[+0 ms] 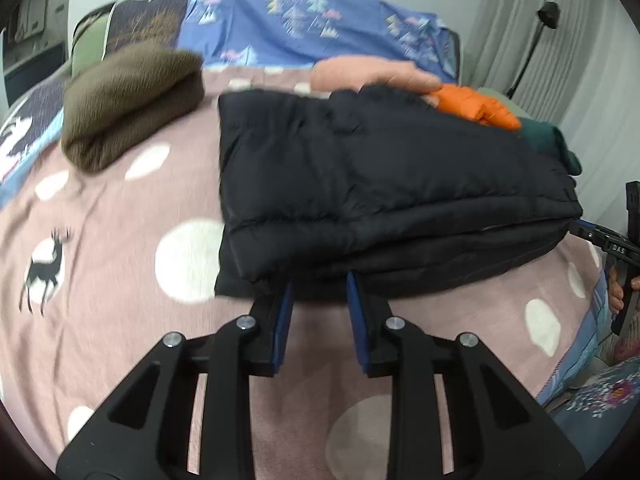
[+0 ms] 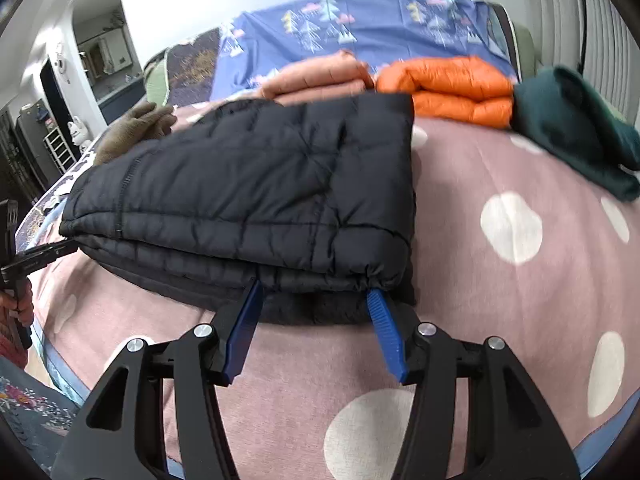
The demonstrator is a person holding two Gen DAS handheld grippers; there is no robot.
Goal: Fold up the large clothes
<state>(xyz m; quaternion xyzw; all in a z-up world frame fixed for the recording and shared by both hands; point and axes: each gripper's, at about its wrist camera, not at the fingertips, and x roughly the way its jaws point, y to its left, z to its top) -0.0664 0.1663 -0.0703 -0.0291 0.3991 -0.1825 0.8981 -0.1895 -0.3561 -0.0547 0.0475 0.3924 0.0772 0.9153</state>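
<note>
A black quilted puffer jacket [image 1: 380, 184] lies folded in layers on the pink dotted bed cover [image 1: 120, 208]; it also shows in the right wrist view [image 2: 256, 200]. My left gripper [image 1: 320, 284] is open, its blue-padded fingertips at the jacket's near edge, left part. My right gripper [image 2: 316, 288] is open, wider, with its fingertips at the jacket's near edge by the drawstring hem. The right gripper also shows at the jacket's right end in the left wrist view [image 1: 600, 236], and the left gripper at its left end in the right wrist view [image 2: 40, 256].
Folded clothes lie around: a brown one [image 1: 132, 104] at the left, a salmon one [image 2: 320, 76], an orange puffer [image 2: 452, 88] and a dark green one [image 2: 576, 128] at the back right. A blue tree-print sheet [image 2: 380, 28] covers the bed's head. The bed edge [image 2: 48, 344] is near.
</note>
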